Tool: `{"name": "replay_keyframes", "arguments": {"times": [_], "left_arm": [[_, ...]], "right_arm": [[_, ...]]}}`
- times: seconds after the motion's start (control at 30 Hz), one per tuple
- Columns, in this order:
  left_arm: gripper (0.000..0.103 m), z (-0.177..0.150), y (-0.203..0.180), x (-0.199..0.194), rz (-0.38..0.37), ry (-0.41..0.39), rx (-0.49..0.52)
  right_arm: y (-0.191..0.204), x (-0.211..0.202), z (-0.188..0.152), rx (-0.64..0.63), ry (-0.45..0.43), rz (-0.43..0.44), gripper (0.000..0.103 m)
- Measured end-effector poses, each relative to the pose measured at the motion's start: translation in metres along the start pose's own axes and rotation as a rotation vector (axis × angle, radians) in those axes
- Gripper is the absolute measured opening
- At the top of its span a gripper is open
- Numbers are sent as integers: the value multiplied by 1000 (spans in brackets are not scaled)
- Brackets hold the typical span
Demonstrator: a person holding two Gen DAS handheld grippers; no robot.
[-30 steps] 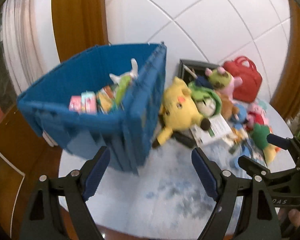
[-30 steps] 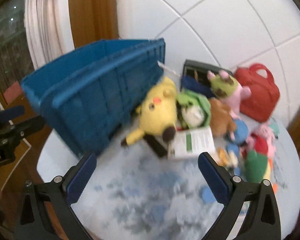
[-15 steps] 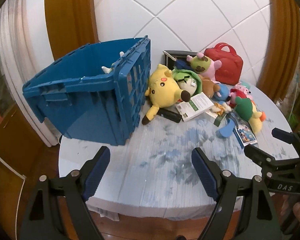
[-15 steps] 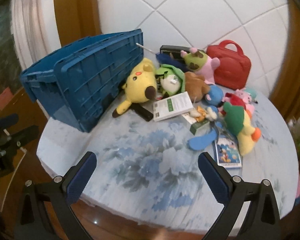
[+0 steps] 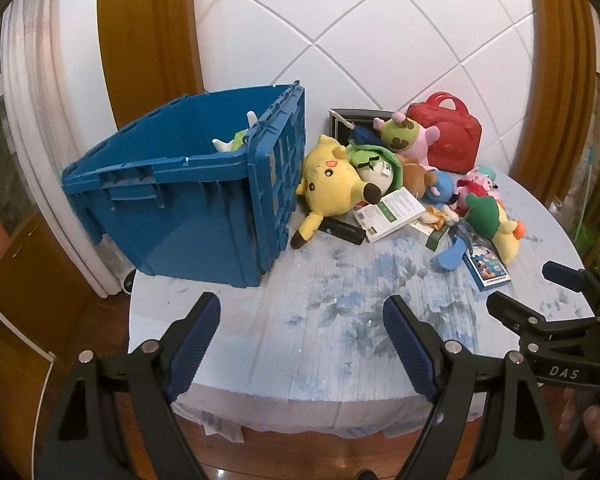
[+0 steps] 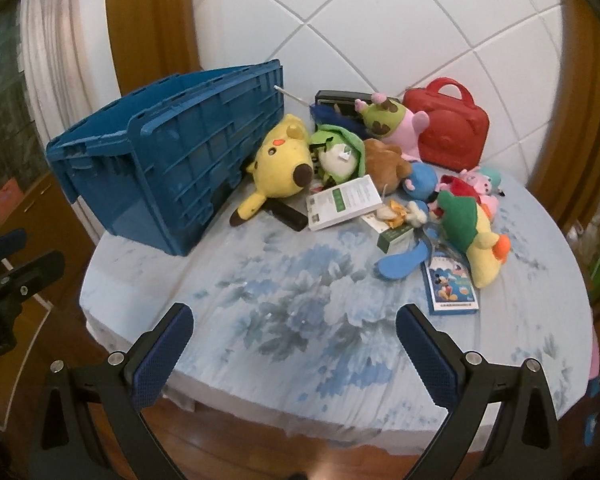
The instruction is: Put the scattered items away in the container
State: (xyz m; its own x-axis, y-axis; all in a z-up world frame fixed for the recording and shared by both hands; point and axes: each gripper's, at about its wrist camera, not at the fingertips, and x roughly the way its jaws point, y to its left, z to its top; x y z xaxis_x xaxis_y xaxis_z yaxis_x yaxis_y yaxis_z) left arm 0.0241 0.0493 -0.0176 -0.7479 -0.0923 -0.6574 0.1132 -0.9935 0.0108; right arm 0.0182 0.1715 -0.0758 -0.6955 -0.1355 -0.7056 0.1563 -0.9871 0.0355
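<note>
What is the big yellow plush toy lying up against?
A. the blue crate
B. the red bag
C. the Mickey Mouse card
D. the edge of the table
A: the yellow plush toy lies with its head and side against the ribbed wall of the blue crate, far from the red bag and the Mickey Mouse card.

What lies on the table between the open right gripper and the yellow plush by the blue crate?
Only bare flowered tablecloth lies between the right gripper and the yellow plush, as the right wrist view shows.
</note>
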Motion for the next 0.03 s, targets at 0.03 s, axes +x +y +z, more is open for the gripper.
{"name": "replay_keyframes", "arguments": {"times": [0.03], "left_arm": [[84, 0, 0, 0, 3, 0, -1]], "right_arm": [[0, -1, 0, -1, -2, -4, 103]]}}
